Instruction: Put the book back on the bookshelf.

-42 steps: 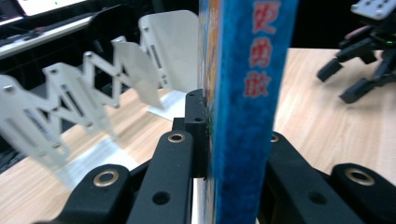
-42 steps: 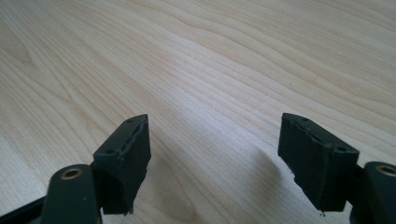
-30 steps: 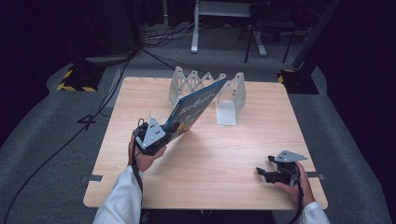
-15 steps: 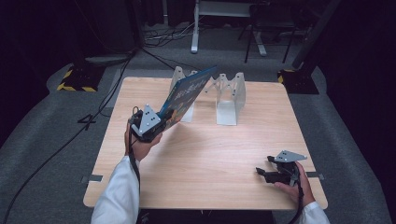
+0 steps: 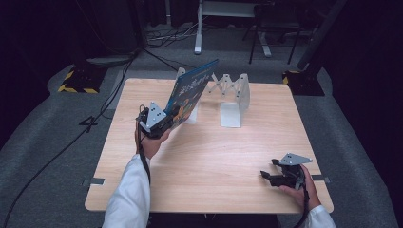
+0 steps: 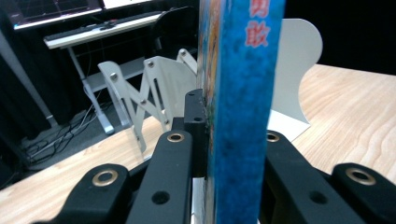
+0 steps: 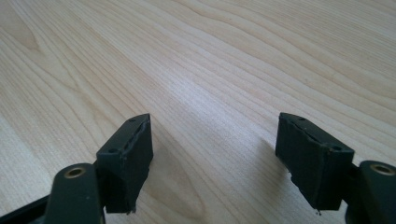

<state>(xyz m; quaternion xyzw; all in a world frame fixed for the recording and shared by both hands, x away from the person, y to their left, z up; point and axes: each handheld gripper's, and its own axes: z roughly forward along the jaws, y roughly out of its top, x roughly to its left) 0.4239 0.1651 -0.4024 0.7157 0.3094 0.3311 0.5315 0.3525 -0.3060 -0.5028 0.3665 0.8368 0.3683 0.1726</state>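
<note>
The left hand-held gripper (image 5: 167, 119) is clamped on the lower edge of a blue book (image 5: 191, 92), which is lifted off the counter (image 5: 209, 156) and tilted toward the white accordion book rack (image 5: 223, 92). It looks carried but not yet slotted in; setting it upright remains. The right hand-held gripper (image 5: 268, 176) rests near the counter's front edge, jaws apart and empty.

My matt black plastic jaws pinch a glossy blue book (image 6: 243, 116); the table (image 5: 228, 156) is smooth pale wood, the rack (image 5: 233, 95) matt white metal.
</note>
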